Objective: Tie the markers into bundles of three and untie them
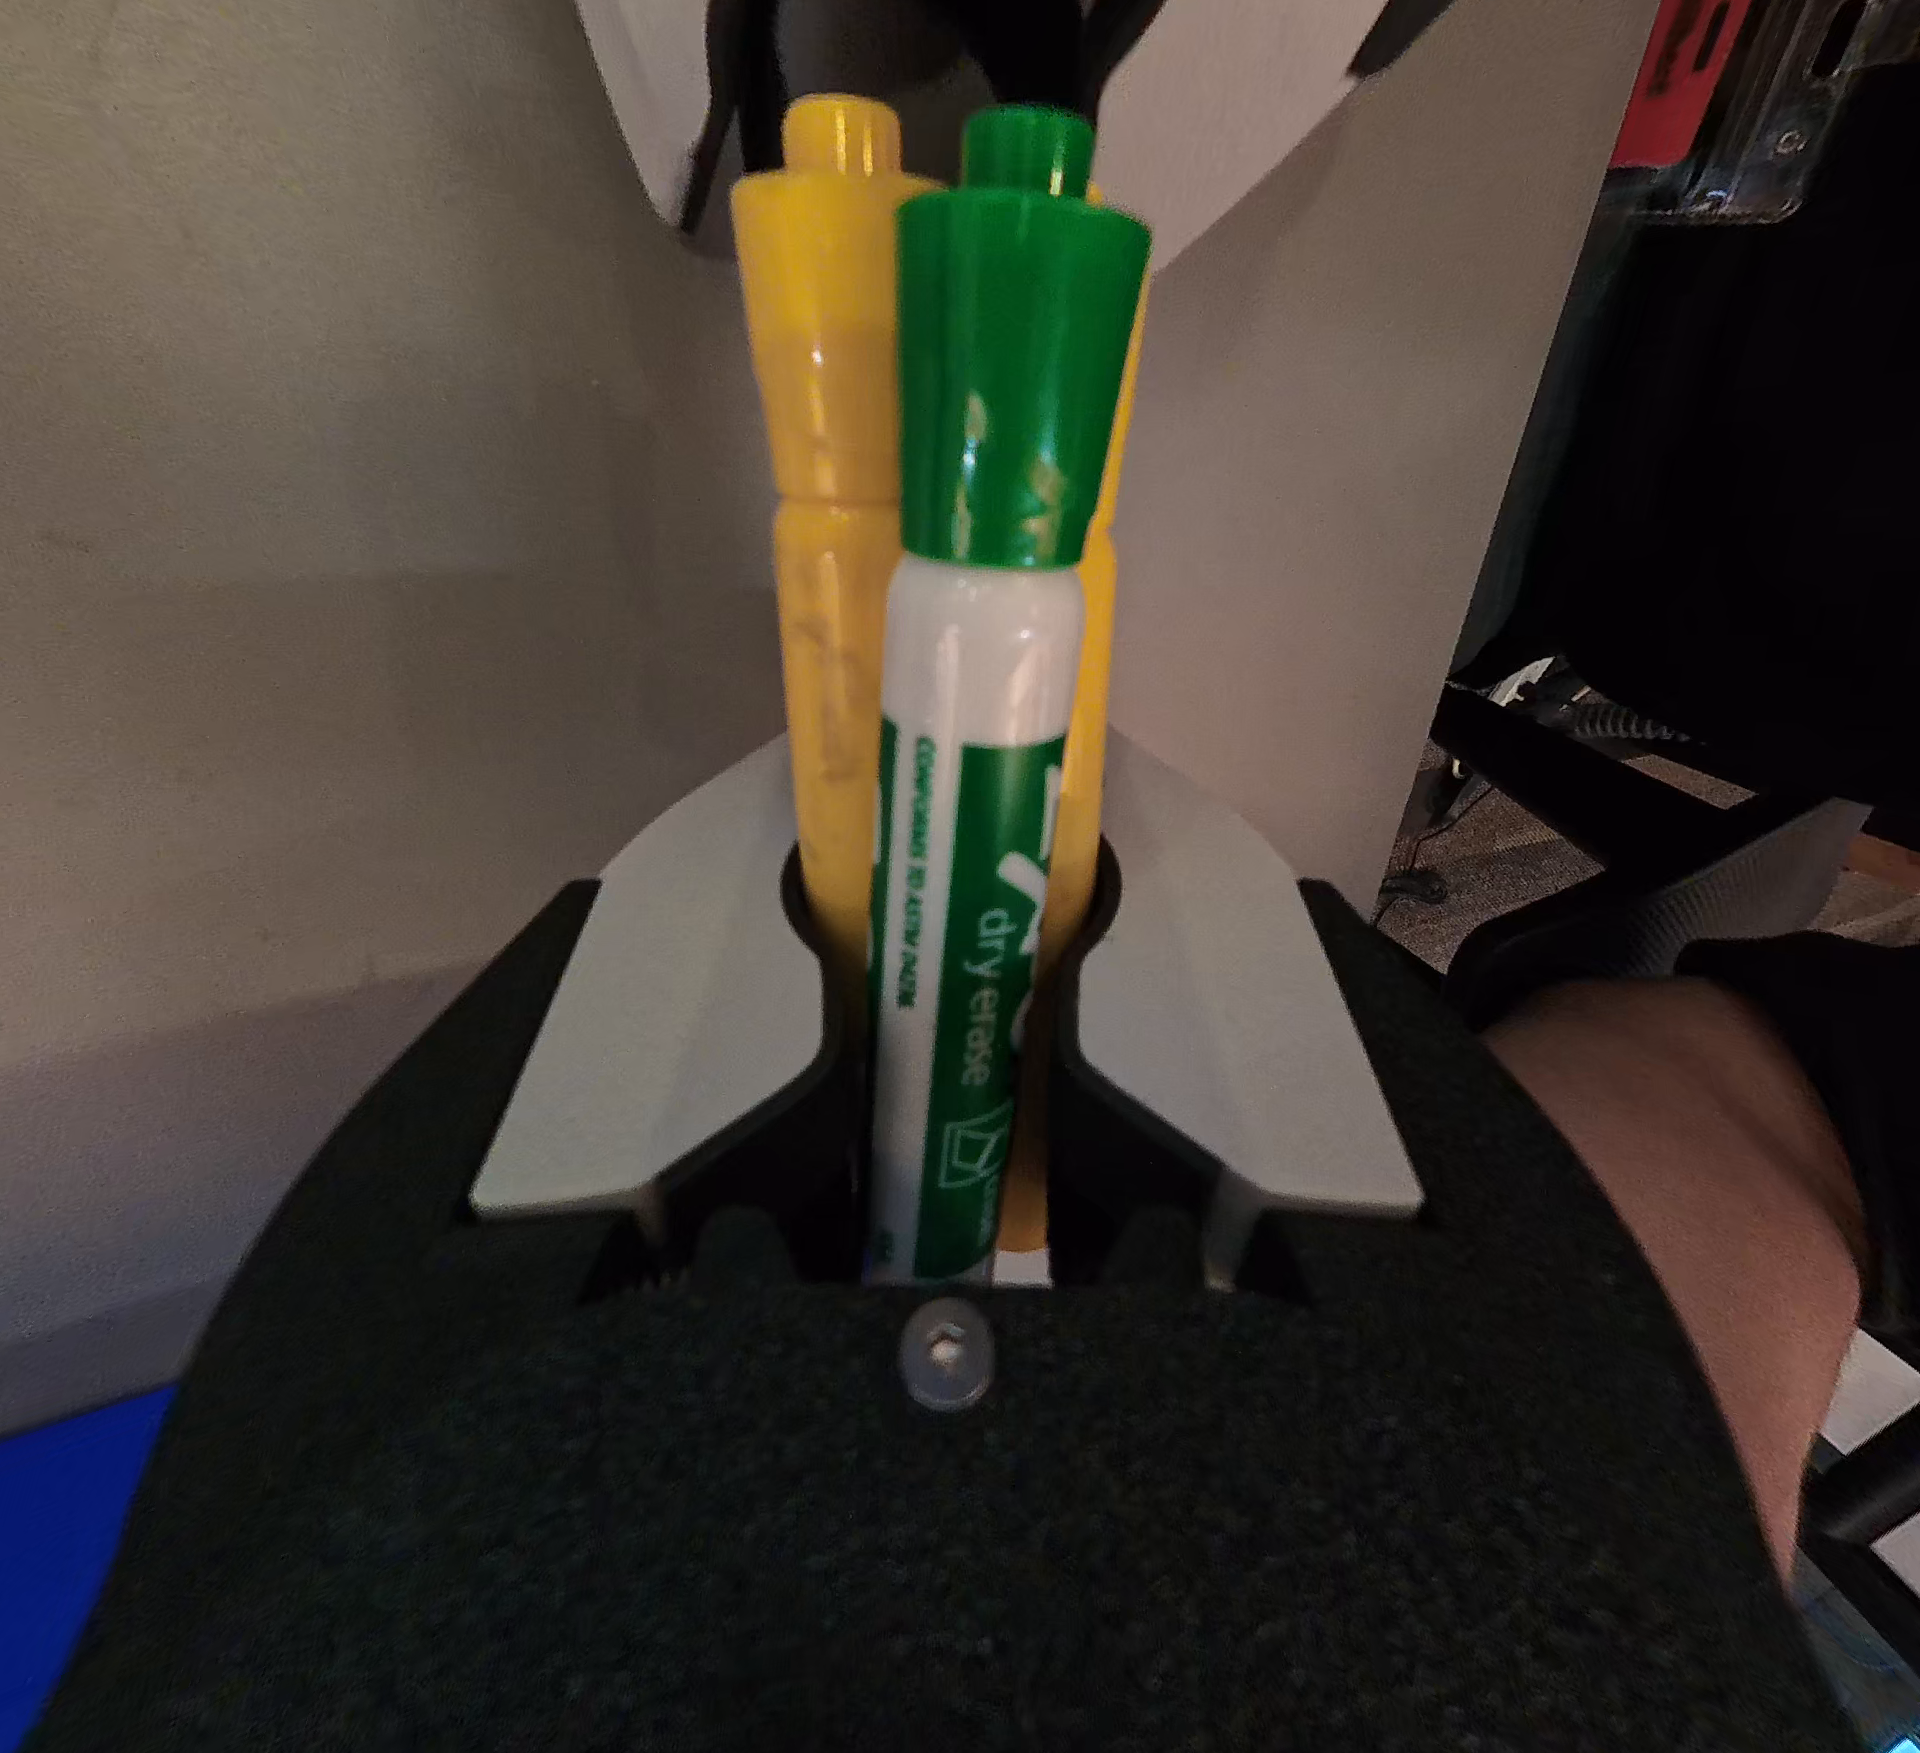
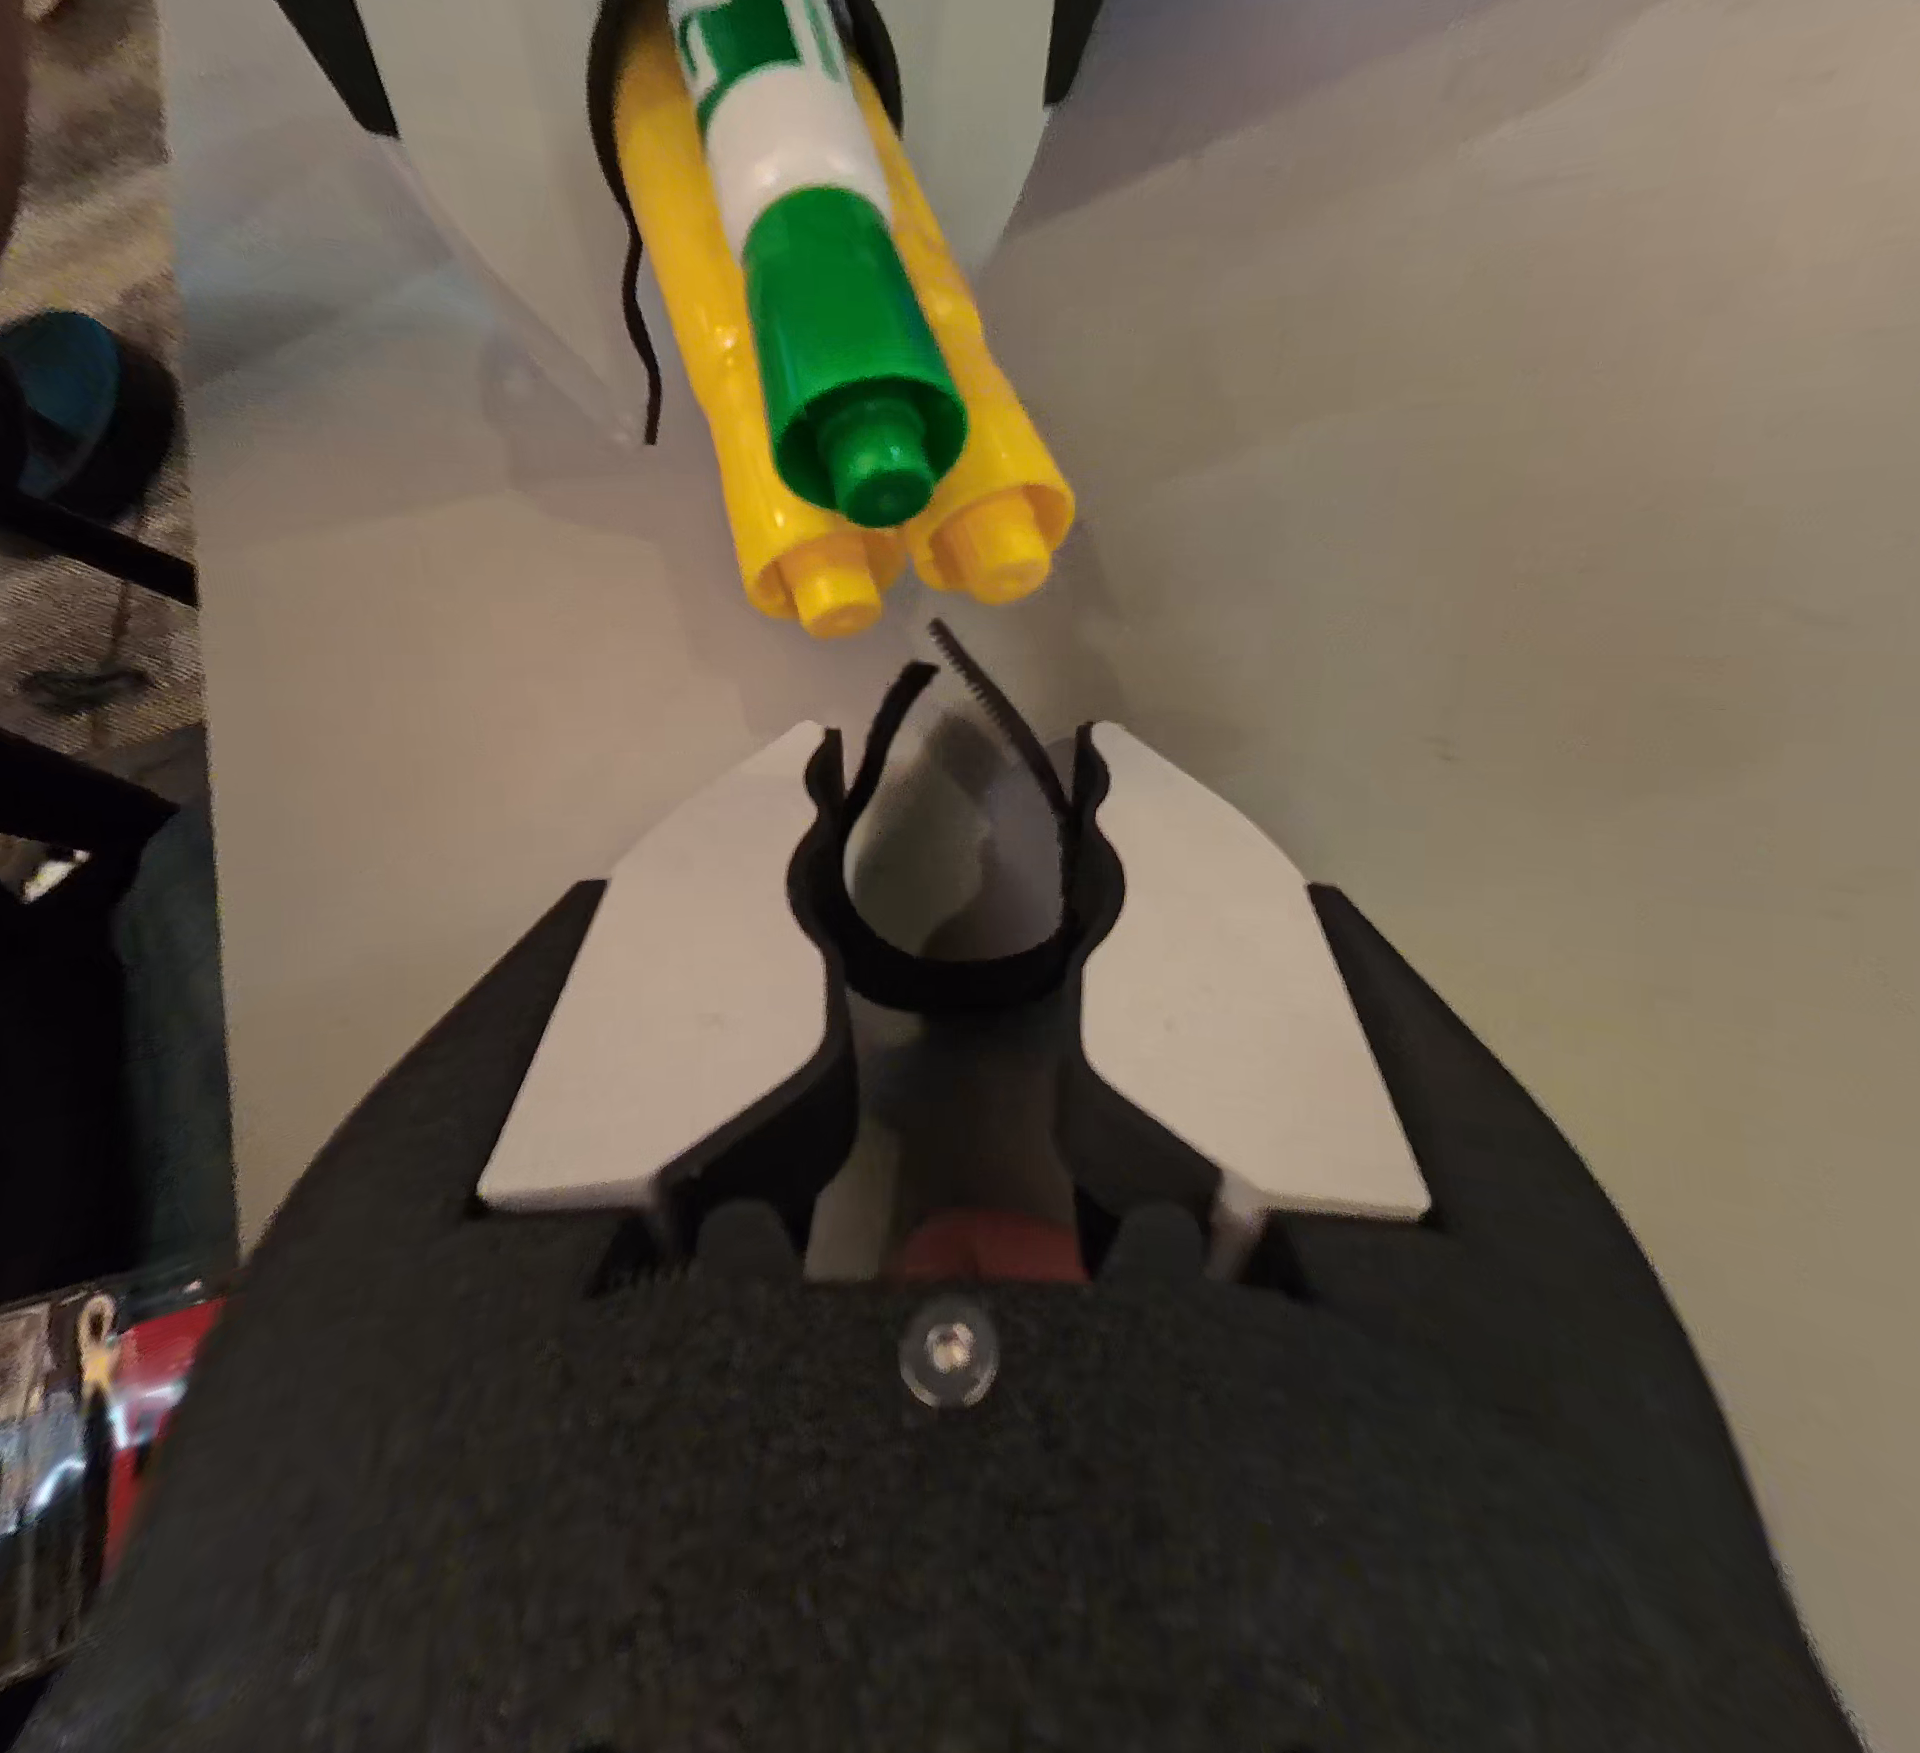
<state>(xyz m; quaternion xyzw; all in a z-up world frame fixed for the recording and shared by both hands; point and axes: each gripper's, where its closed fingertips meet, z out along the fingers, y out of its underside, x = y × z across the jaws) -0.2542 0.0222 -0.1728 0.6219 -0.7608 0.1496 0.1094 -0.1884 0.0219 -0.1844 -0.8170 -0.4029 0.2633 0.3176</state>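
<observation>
Clamped between the left gripper (image 1: 951, 882) fingers, three markers (image 1: 977, 664), one green and two yellow, are held pointing at the right gripper (image 2: 956, 830). A black strap (image 2: 951, 960) is pinched in the nearly closed right jaws. The markers' rear ends are hidden inside the left gripper.

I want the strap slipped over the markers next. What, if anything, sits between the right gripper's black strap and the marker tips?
Nothing visible. In the right wrist view, only a bare gap separates the black strap, held by the right gripper, from the markers clamped in the left gripper.
</observation>
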